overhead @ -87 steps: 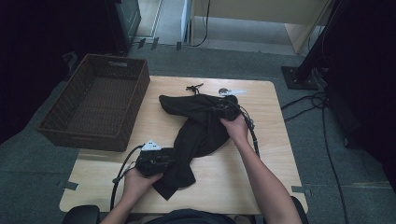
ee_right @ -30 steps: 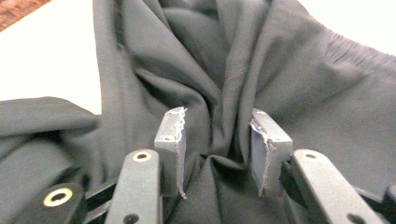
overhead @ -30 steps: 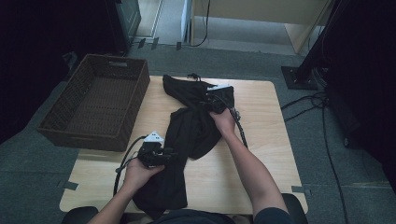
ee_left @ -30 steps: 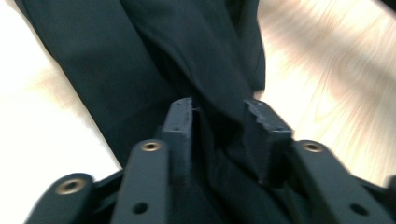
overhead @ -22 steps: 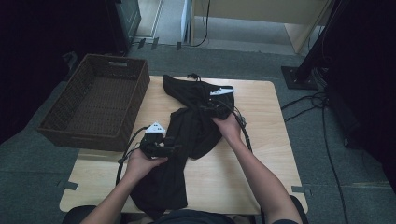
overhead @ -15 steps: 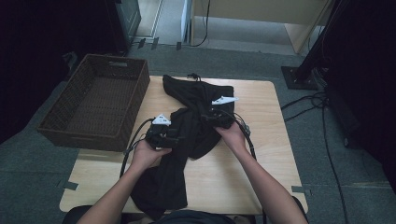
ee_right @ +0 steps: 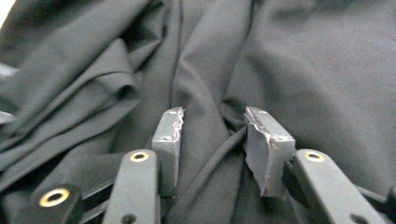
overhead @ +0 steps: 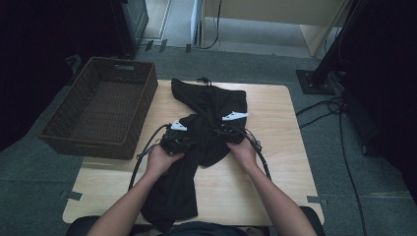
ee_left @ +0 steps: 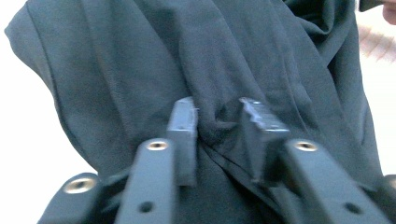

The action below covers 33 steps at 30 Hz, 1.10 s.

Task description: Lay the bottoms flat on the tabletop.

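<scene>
A black garment (overhead: 211, 105) lies crumpled down the middle of the wooden table (overhead: 275, 113), its lower end hanging over the near edge. My left gripper (overhead: 188, 142) is at the garment's left side, and its jaws have just been closing. In the left gripper view this gripper (ee_left: 218, 123) pinches a bunched fold of the dark cloth (ee_left: 187, 51). My right gripper (overhead: 217, 132) is at the garment's middle right, a hand's width from the left one. Its jaws have also just been closing, and the right gripper (ee_right: 212, 135) holds a thick fold of the cloth (ee_right: 303, 60).
A brown wicker basket (overhead: 105, 105) stands off the table's left edge, with nothing in it. Black cables (overhead: 255, 147) trail from both grippers across the table. Bare wood shows to the right of the garment and at the near left.
Both hands have come toward each other at the table's middle. The left gripper went away from the person and rightward along the garment, the right one came nearer. The cloth between them has bunched up.
</scene>
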Each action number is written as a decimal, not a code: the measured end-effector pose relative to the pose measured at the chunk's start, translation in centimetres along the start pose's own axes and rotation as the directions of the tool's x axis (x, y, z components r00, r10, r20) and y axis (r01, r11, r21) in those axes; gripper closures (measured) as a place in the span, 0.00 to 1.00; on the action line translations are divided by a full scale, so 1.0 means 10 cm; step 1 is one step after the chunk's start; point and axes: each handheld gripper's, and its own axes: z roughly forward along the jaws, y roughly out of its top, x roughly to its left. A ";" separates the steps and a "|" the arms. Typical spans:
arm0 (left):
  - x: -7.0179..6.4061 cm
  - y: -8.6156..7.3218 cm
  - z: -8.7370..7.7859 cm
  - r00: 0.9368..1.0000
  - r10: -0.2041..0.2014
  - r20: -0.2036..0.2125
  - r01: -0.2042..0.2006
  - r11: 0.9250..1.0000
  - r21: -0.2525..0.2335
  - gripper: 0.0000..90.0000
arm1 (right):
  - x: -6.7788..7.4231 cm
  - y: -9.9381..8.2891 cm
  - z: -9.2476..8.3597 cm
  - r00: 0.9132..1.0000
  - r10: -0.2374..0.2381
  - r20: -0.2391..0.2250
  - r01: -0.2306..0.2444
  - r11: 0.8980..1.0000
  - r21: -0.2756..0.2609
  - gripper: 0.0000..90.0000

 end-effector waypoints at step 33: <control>0.02 0.19 -0.51 0.998 -0.042 0.044 0.047 0.993 -0.105 0.63 | -0.21 0.29 -0.18 0.997 0.063 0.036 -0.060 0.995 -0.084 0.56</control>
